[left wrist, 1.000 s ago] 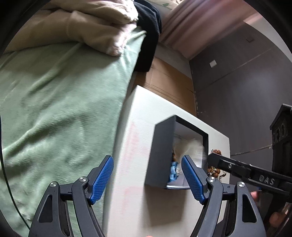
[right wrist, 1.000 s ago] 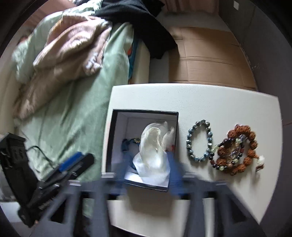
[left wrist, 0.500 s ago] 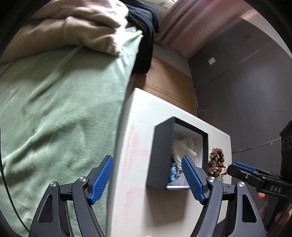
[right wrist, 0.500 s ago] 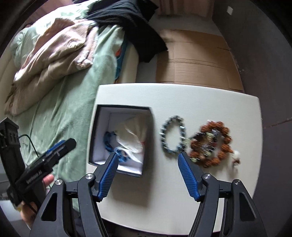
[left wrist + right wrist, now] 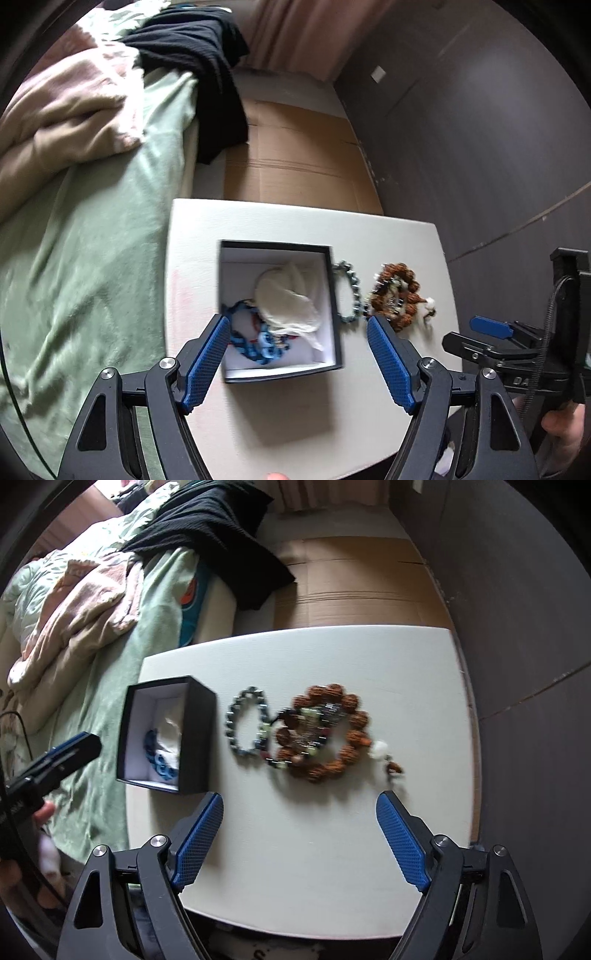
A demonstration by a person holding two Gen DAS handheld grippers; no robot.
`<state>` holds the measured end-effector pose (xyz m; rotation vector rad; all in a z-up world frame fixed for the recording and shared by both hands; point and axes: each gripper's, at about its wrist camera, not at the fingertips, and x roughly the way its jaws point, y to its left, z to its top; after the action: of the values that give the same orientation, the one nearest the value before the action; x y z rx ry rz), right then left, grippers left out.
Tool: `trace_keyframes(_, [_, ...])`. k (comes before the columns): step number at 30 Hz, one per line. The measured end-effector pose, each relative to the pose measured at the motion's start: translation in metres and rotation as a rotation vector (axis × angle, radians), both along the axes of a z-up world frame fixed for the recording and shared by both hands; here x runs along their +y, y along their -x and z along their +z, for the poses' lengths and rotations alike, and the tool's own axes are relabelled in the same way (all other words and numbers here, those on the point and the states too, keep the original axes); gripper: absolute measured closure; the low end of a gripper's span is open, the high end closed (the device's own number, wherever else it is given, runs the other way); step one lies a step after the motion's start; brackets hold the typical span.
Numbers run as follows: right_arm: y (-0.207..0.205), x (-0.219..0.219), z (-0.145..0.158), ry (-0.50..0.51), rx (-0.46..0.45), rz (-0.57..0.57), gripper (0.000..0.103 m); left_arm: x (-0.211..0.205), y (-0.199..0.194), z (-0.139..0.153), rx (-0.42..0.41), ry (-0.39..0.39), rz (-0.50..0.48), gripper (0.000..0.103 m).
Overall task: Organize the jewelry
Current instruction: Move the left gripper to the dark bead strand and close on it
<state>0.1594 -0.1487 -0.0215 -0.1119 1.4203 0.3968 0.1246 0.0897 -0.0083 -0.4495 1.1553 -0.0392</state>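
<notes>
White table (image 5: 303, 834) sat beside a bed w/ green blanket (image 5: 92, 229), cardboard (image 5: 354, 587) on the floor behind. Black box (image 5: 279, 371) held a blue bracelet (image 5: 251, 339) + white pouch (image 5: 284, 299); grey bracelet (image 5: 245, 725) and brown bead bracelet (image 5: 328, 734) lay beside it. Your left gripper (image 5: 301, 363) and right gripper (image 5: 301, 840) both had jaws spread wide, holding nothing, above the table.

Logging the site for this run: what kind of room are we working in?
Most likely a bedroom: a bed with a green sheet and rumpled blanket sits beside the small white table holding the jewelry box.
</notes>
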Motion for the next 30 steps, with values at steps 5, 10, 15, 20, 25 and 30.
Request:
trace_keyframes(5, [0.001,-0.024,-0.007,-0.006,0.008,0.004,0.018,-0.026,-0.014,0.01,0.013,-0.019,-0.067,0.011])
trace_keyframes(10, [0.0,-0.037,-0.014,-0.024,0.002,0.021,0.018,-0.053,-0.033,0.016,0.028,-0.054,-0.142,0.011])
trace_keyframes(15, [-0.005,-0.044,-0.023,-0.004,-0.029,0.06,0.018,-0.074,-0.056,0.012,0.049,-0.062,-0.206,0.011])
trace_keyframes(20, [-0.013,-0.062,-0.029,-0.016,-0.068,0.046,0.018,-0.09,-0.077,0.0,0.087,-0.081,-0.257,0.023])
trace_keyframes(25, [-0.022,-0.081,-0.036,-0.047,-0.079,0.023,0.018,-0.114,-0.095,-0.019,0.129,-0.087,-0.34,0.039])
trace_keyframes(30, [-0.03,-0.098,-0.052,-0.053,-0.041,-0.007,0.018,-0.135,-0.11,-0.047,0.193,-0.109,-0.397,0.05])
